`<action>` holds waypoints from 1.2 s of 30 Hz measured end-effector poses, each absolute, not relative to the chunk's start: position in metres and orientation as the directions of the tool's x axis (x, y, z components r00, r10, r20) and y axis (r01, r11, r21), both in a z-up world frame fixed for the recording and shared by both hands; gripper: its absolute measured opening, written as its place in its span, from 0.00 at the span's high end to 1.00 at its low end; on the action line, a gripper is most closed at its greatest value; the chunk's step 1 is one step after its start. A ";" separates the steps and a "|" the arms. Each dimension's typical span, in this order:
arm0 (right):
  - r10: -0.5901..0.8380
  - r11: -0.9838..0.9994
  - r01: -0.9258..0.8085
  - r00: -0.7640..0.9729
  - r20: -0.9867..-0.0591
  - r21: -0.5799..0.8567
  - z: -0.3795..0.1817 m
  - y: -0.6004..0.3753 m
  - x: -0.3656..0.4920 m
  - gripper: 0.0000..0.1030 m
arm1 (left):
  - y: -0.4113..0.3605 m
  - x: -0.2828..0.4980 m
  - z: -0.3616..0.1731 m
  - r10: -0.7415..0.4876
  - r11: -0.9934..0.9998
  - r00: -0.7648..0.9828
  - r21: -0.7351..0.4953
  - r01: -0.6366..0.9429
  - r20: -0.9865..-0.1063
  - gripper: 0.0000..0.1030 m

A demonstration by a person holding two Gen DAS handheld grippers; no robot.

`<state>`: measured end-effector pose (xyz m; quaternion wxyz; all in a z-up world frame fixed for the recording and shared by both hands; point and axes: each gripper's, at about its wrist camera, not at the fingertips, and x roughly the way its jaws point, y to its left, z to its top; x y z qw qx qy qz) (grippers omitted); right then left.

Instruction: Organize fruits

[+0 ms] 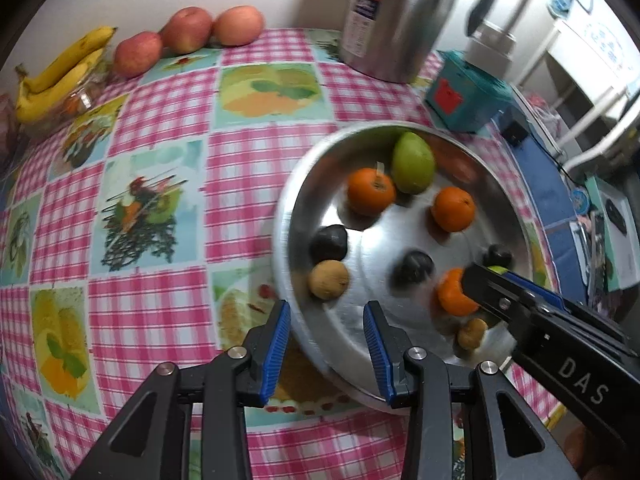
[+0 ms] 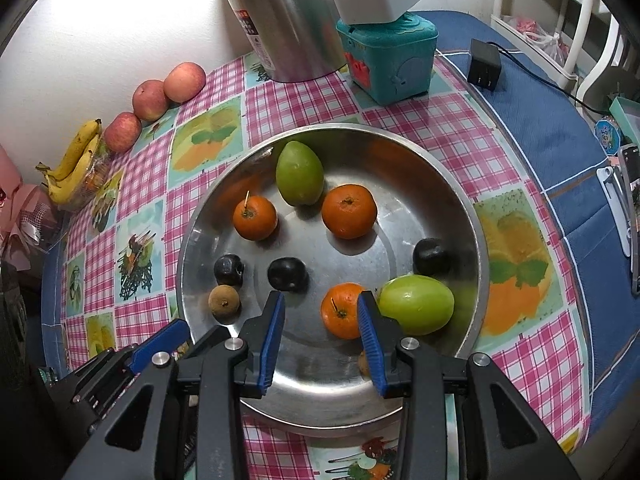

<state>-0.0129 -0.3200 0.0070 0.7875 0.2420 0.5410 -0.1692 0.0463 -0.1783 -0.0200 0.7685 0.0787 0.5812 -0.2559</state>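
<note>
Sitting on the checked tablecloth (image 2: pixel 304 100), the steel bowl (image 2: pixel 460 216) is holding all the loose fruit.

Inside, right wrist view: three oranges, one with a stem stub (image 2: pixel 255 217), one further right (image 2: pixel 349 211), one near the front (image 2: pixel 343 311). Two green fruits: one upright-ish at the back (image 2: pixel 299 173), one lying on its side at the right (image 2: pixel 416 304), just beside the front orange. Three dark plums: left (image 2: pixel 228 269), centre (image 2: pixel 287 274), right (image 2: pixel 431 256). One brown longan (image 2: pixel 224 302) just beside the left plum; a second small brown fruit (image 2: pixel 363 364) is peeking out behind the right finger pad, mostly hidden.

Bowl is showing a dull brushed finish, shallow sloping wall, reflecting the fruit.

Right gripper (image 2: pixel 322 336) is hanging over the near rim, fingers apart, nothing between the pads; the right pad is sitting in front of the front orange, contact unclear. Left gripper (image 1: pixel 328 348) is hovering at the bowl's left near edge, fingers apart and straddling the rim, not clamping it; that view is blurred.

Outside the bowl: three apples (image 2: pixel 150 100) lining up by the wall, bananas (image 2: pixel 76 168) at the far left, a steel kettle (image 2: pixel 280 20) and a teal box (image 2: pixel 390 60) behind the bowl.
</note>
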 end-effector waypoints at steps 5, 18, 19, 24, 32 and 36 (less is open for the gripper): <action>-0.003 0.831 0.522 0.350 -0.937 0.193 0.006 -0.317 -0.011 0.63 | -0.156 0.058 -0.018 -0.259 0.896 0.244 -0.138 0.422 -0.935 0.44; -0.027 0.857 0.495 0.313 -0.949 0.139 -0.001 -0.302 -0.004 0.47 | -0.112 0.073 -0.021 -0.095 0.953 0.381 0.027 0.302 -0.920 0.19; -0.026 0.861 0.490 0.315 -0.949 0.139 -0.001 -0.301 -0.004 0.47 | -0.112 0.074 -0.021 -0.089 0.954 0.389 0.035 0.299 -0.917 0.19; -0.021 0.871 0.467 0.340 -0.940 0.150 0.003 -0.293 -0.002 0.45 | -0.101 0.070 -0.019 -0.020 0.958 0.439 0.109 0.267 -0.898 0.19; -0.025 0.879 0.452 0.361 -0.932 0.151 -0.001 -0.284 -0.008 0.15 | -0.089 0.058 -0.013 0.095 0.948 0.507 0.234 0.217 -0.857 0.19; -0.062 0.896 0.432 0.361 -0.931 0.108 -0.002 -0.275 -0.012 0.11 | -0.083 0.049 -0.009 0.095 0.944 0.512 0.240 0.225 -0.853 0.19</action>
